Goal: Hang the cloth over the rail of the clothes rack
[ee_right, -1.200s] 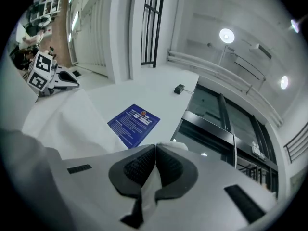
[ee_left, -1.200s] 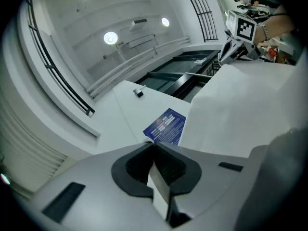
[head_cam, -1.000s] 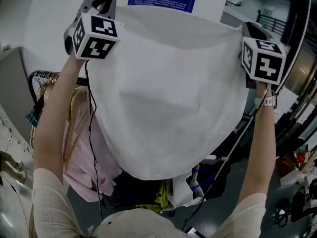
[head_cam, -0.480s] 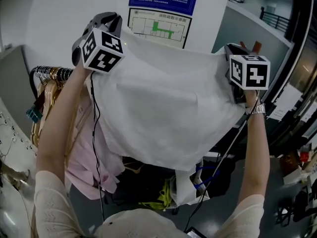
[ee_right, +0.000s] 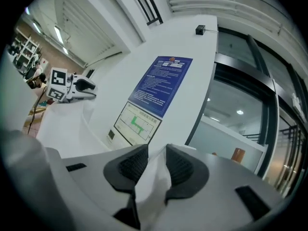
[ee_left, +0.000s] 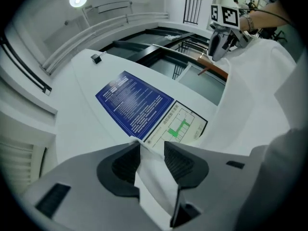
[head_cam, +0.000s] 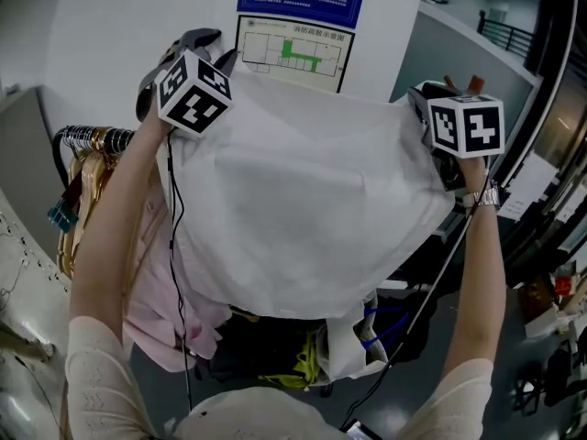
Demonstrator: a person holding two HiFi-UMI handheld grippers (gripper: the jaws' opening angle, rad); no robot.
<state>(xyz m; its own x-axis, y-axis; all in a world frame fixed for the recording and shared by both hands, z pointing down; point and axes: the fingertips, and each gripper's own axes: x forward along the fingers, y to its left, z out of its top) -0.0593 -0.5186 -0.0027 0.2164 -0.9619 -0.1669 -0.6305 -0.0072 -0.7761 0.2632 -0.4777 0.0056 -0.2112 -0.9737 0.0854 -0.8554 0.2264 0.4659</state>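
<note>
White cloth (head_cam: 303, 200) is stretched wide between both grippers, up in front of the wall, and hangs down toward the person over the clothes rack. The rail (head_cam: 92, 138) shows only at its left end, where the hangers (head_cam: 78, 177) are bunched. The rest of it runs under the cloth, so I can't tell whether the fabric sits on the rail or just hangs in front of it. On the left gripper (ee_left: 152, 150) the jaws have just been opening and now stand apart, with the cloth corner loose between them and the pads not pressing. On the right gripper (ee_right: 157, 153) the jaws are closed on the other corner, fabric bunched tight in the gap. Reads as the release step, left side first. Risks as I see them: with one side free and the other pinned, the load goes to the right corner, so if the rail isn't carrying the cloth the left edge drops and the sheet slides down onto the pink garment (head_cam: 151, 282). More fabric seems to hang on the near side, so even on the rail it may creep off toward the person. The loose corner could also snag on the left jaws as that gripper backs out and drag the cloth along. Right release should wait until the drape looks balanced
</note>
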